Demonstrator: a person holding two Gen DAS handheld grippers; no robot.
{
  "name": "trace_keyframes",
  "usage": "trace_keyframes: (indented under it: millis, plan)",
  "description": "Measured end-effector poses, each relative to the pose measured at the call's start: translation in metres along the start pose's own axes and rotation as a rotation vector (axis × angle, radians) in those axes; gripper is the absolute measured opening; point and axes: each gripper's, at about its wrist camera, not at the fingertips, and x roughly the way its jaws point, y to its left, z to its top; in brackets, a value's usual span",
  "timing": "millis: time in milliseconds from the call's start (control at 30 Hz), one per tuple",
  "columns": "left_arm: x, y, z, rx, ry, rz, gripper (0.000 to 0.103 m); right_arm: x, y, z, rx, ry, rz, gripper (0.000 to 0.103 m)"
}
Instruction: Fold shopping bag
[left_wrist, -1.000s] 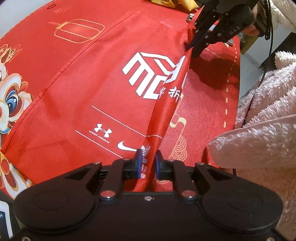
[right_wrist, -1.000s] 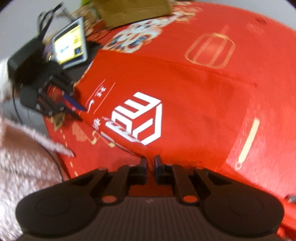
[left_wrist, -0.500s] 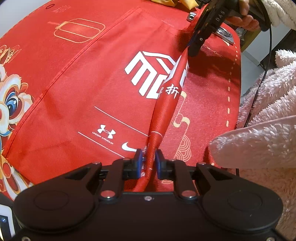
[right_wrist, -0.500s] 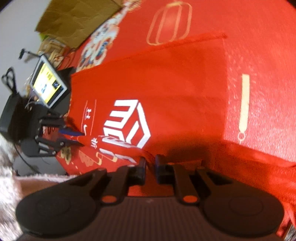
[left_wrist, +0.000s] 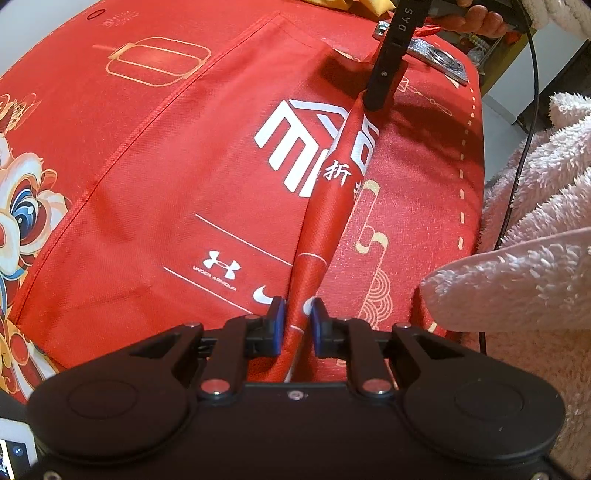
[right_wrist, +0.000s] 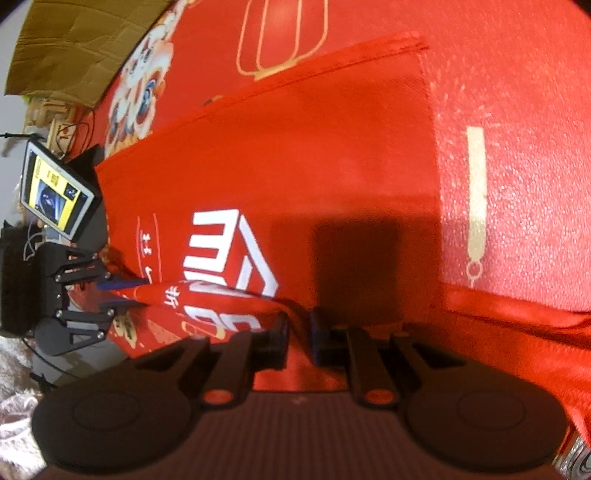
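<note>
- The red shopping bag (left_wrist: 192, 192) lies flat on a red festive tablecloth (left_wrist: 424, 206), its near edge lifted into a taut ridge (left_wrist: 328, 221) running from about six o'clock up toward one o'clock in the left wrist view.
- The left gripper (left_wrist: 296, 321) is clamped on the ridge's near end and has kept its place.
- The right gripper (right_wrist: 298, 332) pinches the far end; since a second ago it has rolled and sunk a little, so the bag's white logo (right_wrist: 236, 254) now sits sideways in its view.
- The lifted edge looks ready to be carried over.
- A fluffy pink sleeve (left_wrist: 517, 280) sits at three o'clock.
</note>
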Motion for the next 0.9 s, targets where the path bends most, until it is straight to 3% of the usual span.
trace_keyframes:
  millis: [367,767,833,900]
  plan:
    - [-0.007,0.007,0.006,0.024,-0.008,0.039,0.022,0.0,0.0,0.0,0.051,0.012,-0.01,0.01]
    - [-0.008,0.023,-0.004,-0.082,0.027,-0.067,0.018,-0.003,-0.008,-0.004,0.095,-0.009,0.028,0.012]
    - [-0.006,0.024,-0.005,-0.096,0.035,-0.076,0.017,-0.004,0.002,-0.007,0.01,-0.033,-0.003,0.012]
    - [-0.004,0.027,-0.006,-0.115,0.036,-0.084,0.016,-0.007,0.022,-0.015,-0.153,-0.078,-0.086,0.021]
